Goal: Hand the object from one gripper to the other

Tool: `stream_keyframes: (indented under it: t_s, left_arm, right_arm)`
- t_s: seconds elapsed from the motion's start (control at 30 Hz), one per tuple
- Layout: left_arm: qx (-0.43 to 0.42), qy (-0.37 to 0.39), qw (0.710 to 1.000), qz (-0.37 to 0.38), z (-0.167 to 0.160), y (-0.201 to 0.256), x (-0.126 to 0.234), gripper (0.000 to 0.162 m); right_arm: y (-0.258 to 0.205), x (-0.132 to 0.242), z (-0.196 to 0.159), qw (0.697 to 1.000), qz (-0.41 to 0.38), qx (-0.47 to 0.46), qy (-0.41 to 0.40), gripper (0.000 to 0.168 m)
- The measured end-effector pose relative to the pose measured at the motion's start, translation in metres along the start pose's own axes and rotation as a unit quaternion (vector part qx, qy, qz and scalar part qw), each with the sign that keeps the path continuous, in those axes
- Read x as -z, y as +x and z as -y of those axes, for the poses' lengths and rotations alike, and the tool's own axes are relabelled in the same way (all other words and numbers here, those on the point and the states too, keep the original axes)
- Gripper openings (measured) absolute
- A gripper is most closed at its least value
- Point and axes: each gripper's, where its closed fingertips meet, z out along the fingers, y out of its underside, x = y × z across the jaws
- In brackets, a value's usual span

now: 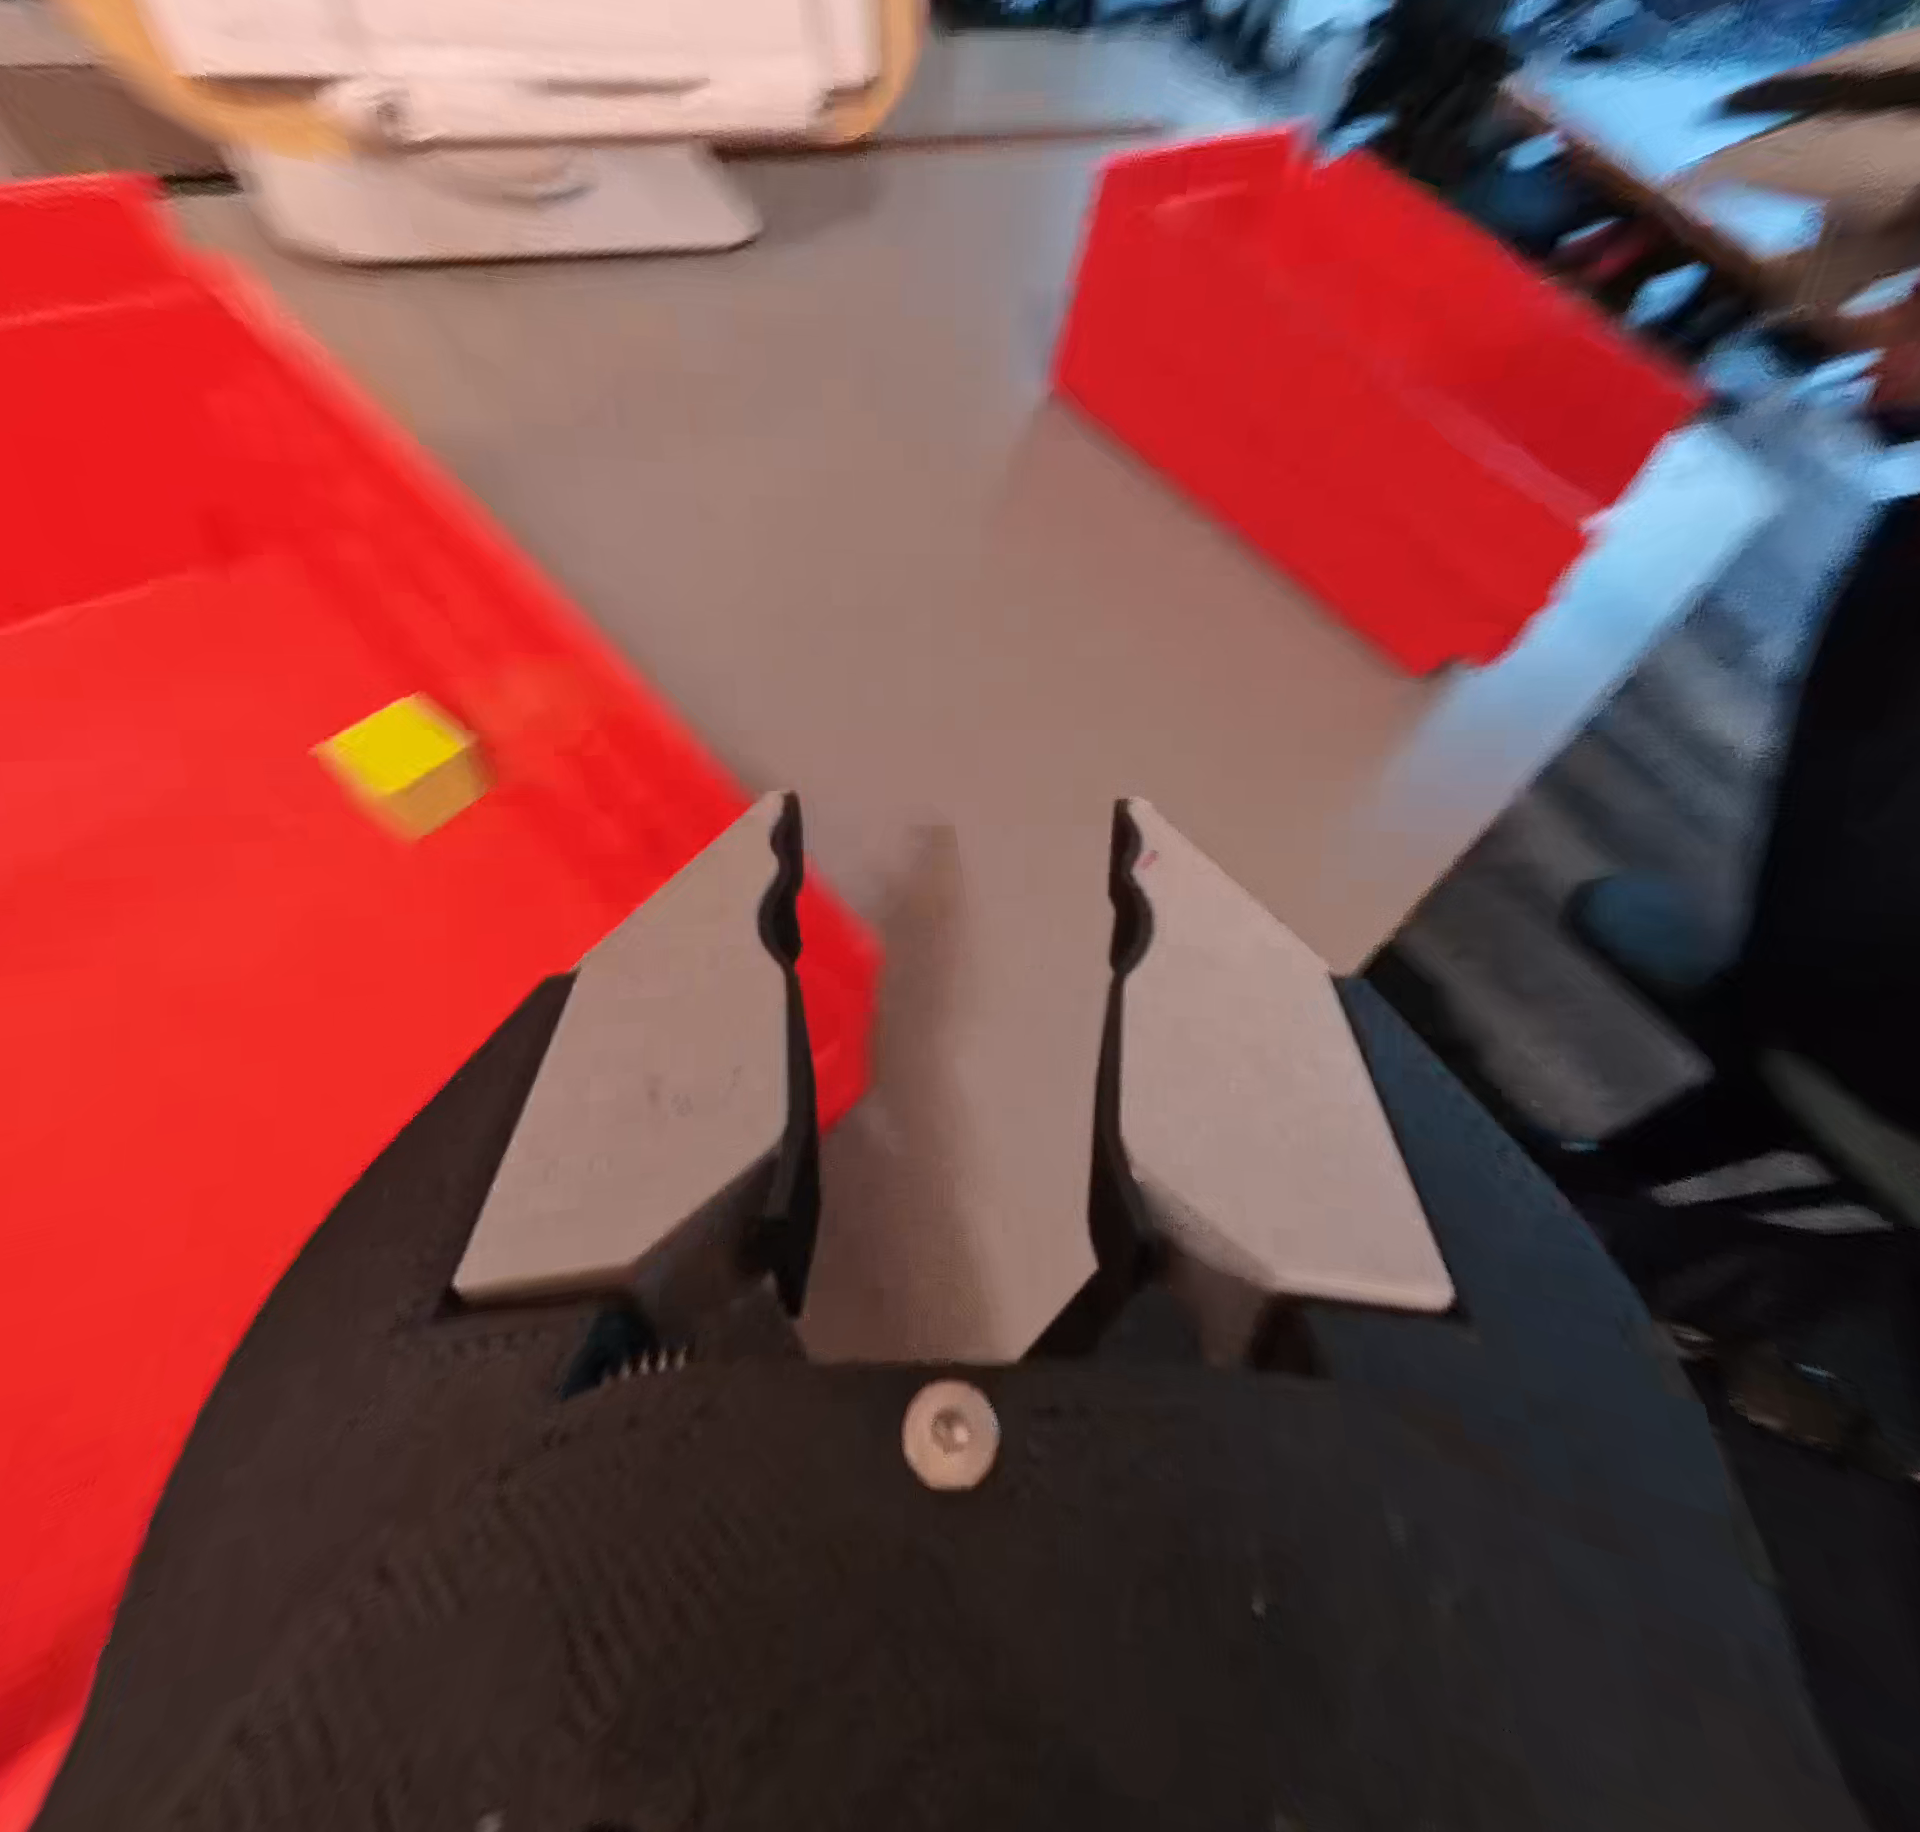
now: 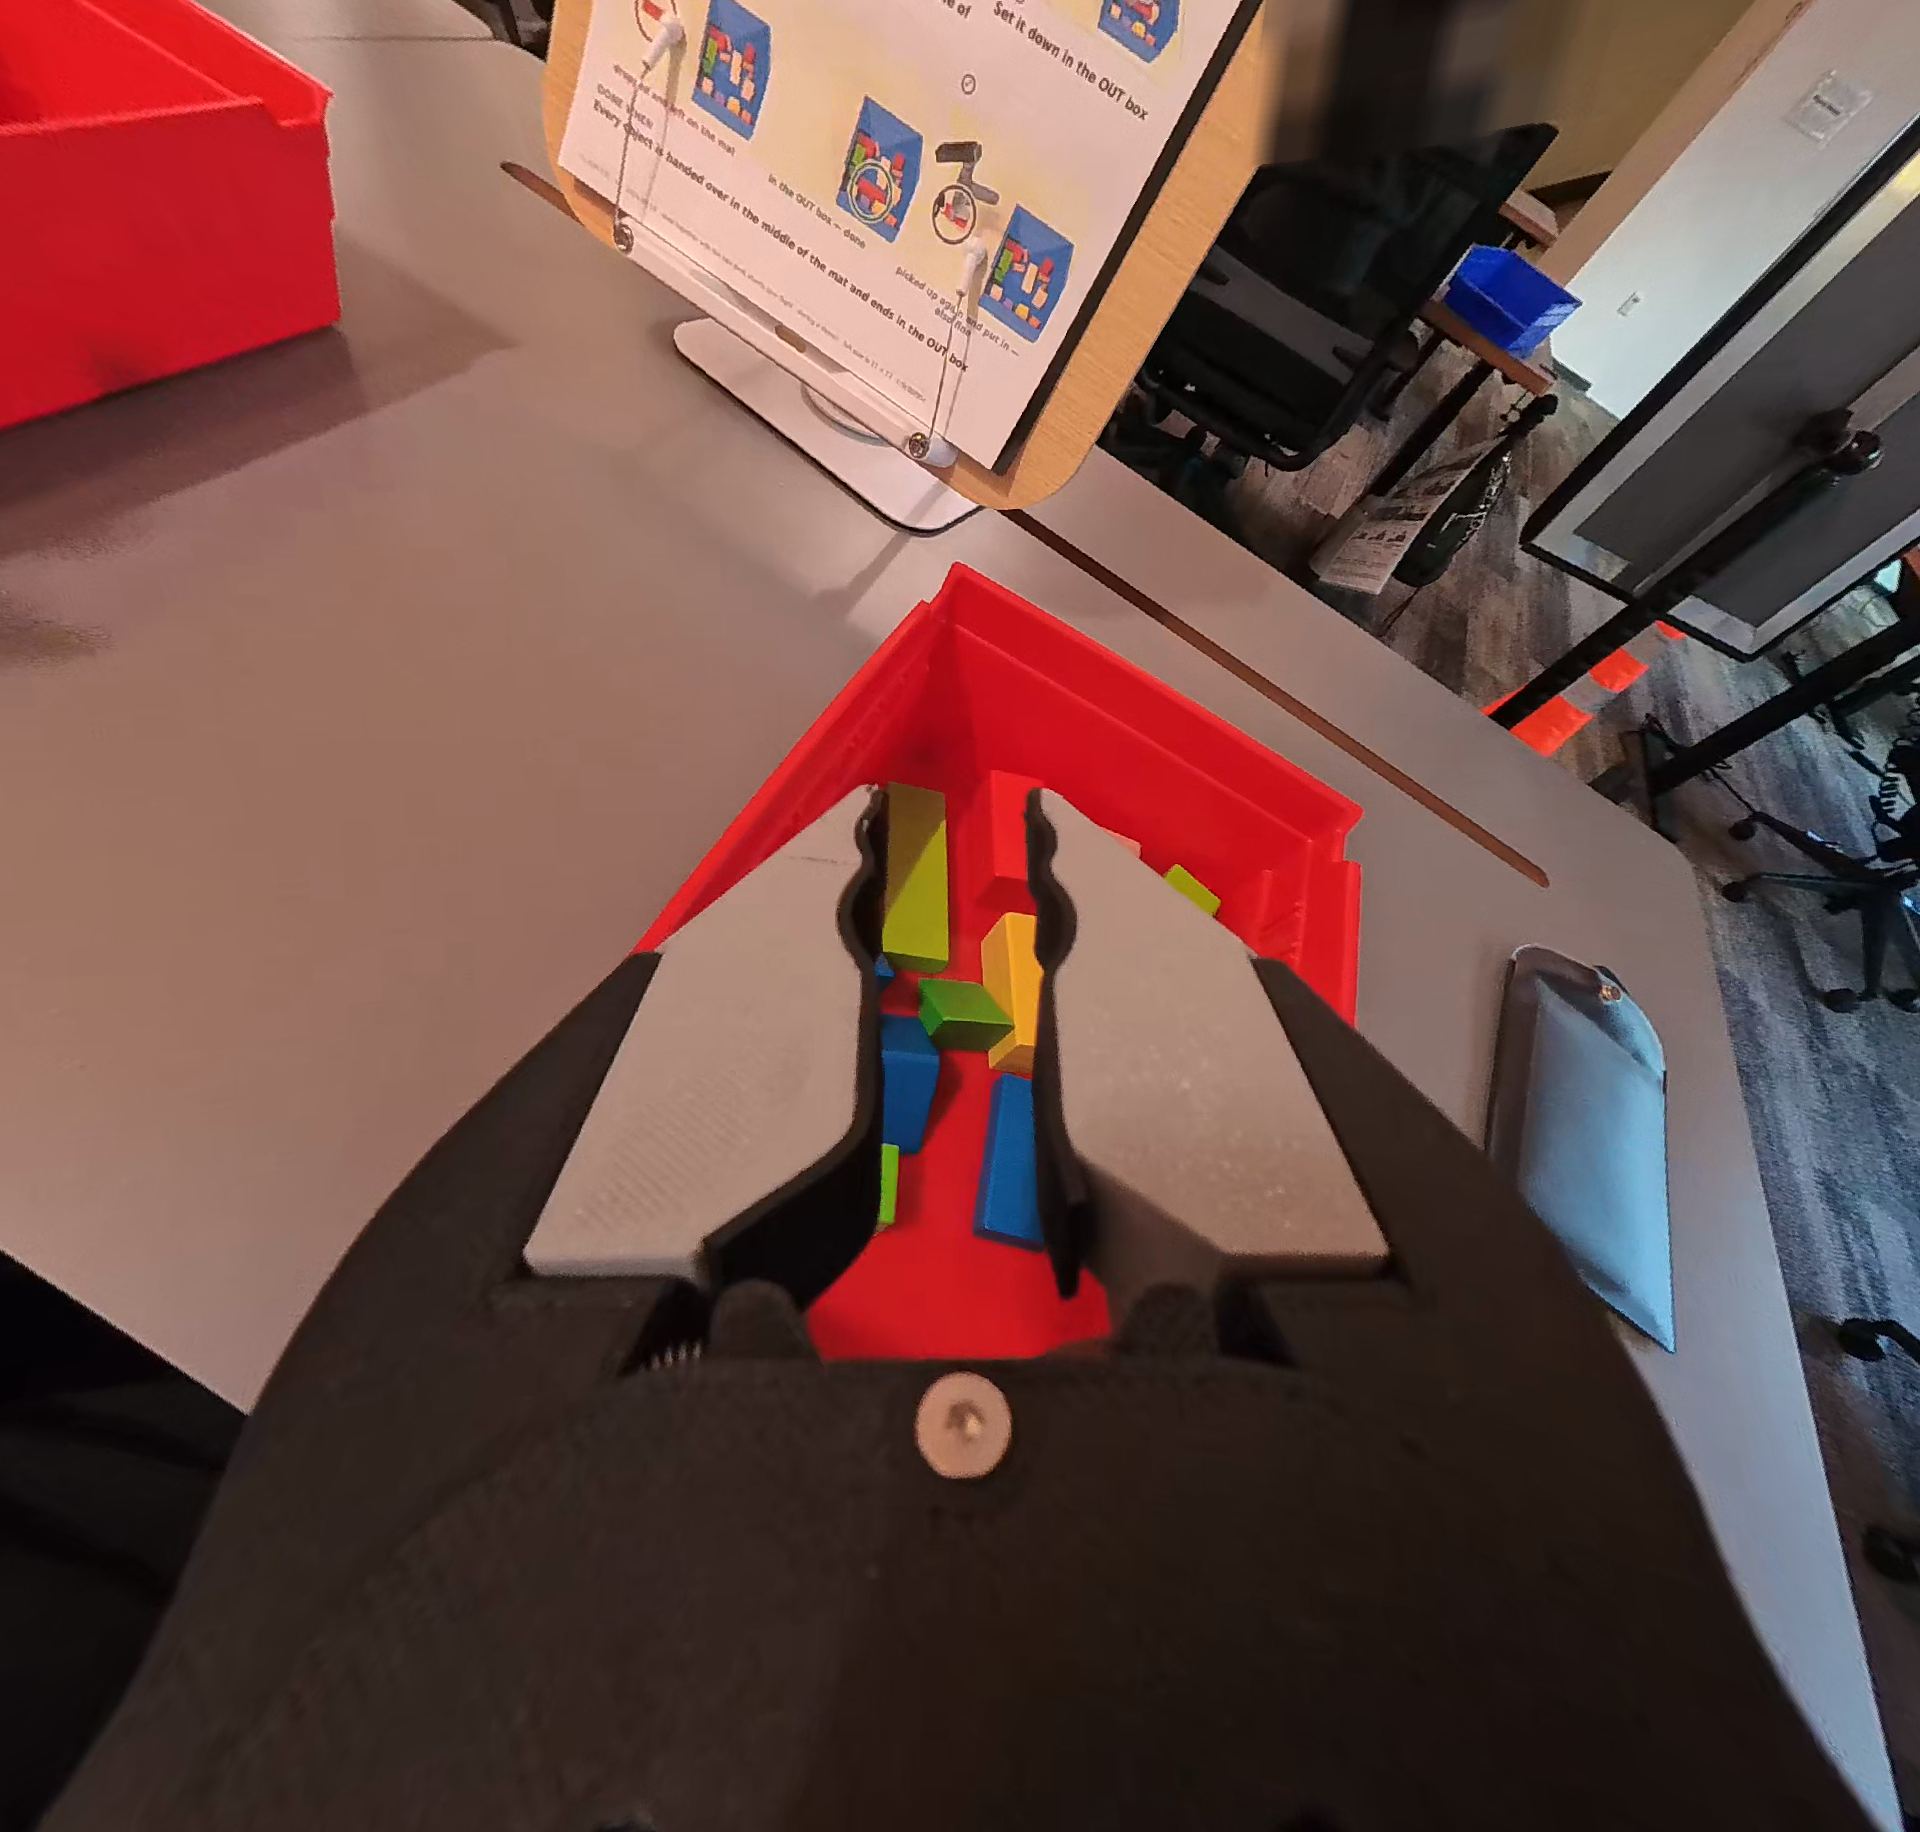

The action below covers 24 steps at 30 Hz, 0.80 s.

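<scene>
In the blurred left wrist view, my left gripper (image 1: 951, 826) is open and empty above the grey table, beside the near corner of a red bin (image 1: 208, 587) that holds a yellow cube (image 1: 405, 759). A second red bin (image 1: 1340, 380) stands at the right. In the right wrist view, my right gripper (image 2: 951, 816) is open and empty above that red bin (image 2: 1143, 743), which holds several coloured blocks: a lime block (image 2: 914, 878), a green block (image 2: 961, 1013), an orange block (image 2: 1013, 982), blue blocks (image 2: 1013, 1159). The other red bin (image 2: 156, 182) is at top left.
An instruction card on a white stand (image 2: 862, 172) stands at the back of the grey table (image 2: 416, 743); it also shows in the left wrist view (image 1: 520, 68). A grey pouch (image 2: 1590, 1128) lies near the table's right edge. Chairs and stands fill the floor to the right. The tips of one gripper are about 40 cm away from the tips of the other.
</scene>
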Motion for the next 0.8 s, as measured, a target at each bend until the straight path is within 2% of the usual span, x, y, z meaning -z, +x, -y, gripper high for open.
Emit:
stream_keyframes:
  t_s: [0.03, 0.07, 0.17, 0.37, 0.5, 0.6, 0.63, 0.7, 0.8]
  left_arm:
    - [0.006, 0.005, 0.999, -0.044, 0.002, 0.015, -0.009, 0.057]
    - [0.014, -0.004, 0.998, -0.066, -0.001, 0.023, -0.016, 0.057]
    - [0.037, -0.006, 0.998, -0.05, 0.0, 0.012, -0.021, 0.057]
    - [0.077, 0.103, 0.99, -0.052, 0.033, -0.009, 0.021, 0.063]
    - [0.067, 0.119, 0.99, -0.033, 0.042, -0.037, 0.027, 0.069]
    - [0.024, 0.1, 0.993, -0.052, 0.055, -0.054, 0.018, 0.068]
    - [-0.013, 0.085, 0.993, -0.08, 0.058, -0.054, 0.015, 0.066]
    - [-0.076, 0.028, 0.992, -0.098, 0.053, -0.066, 0.002, 0.054]
    - [-0.127, -0.074, 0.985, -0.087, 0.035, -0.093, -0.015, 0.053]
  right_arm:
    - [0.0, -0.001, 0.0, 1.0, 0.001, -0.002, 0.0, 0.024]
    - [-0.002, -0.002, 0.0, 1.0, 0.003, -0.002, -0.002, 0.024]
    - [-0.003, -0.002, -0.003, 1.0, -0.002, 0.012, -0.01, 0.024]
    - [0.002, -0.001, -0.004, 1.0, -0.005, 0.003, -0.007, 0.024]
    - [0.002, -0.003, -0.005, 1.0, -0.003, 0.001, -0.009, 0.024]
    - [-0.007, -0.004, 0.0, 1.0, 0.02, -0.008, 0.001, 0.024]
    - [-0.012, -0.004, 0.002, 0.999, 0.032, -0.013, 0.006, 0.024]
    - [-0.02, -0.006, 0.004, 0.999, 0.051, -0.016, 0.009, 0.025]
    - [-0.029, -0.012, 0.002, 0.998, 0.056, -0.004, -0.001, 0.025]
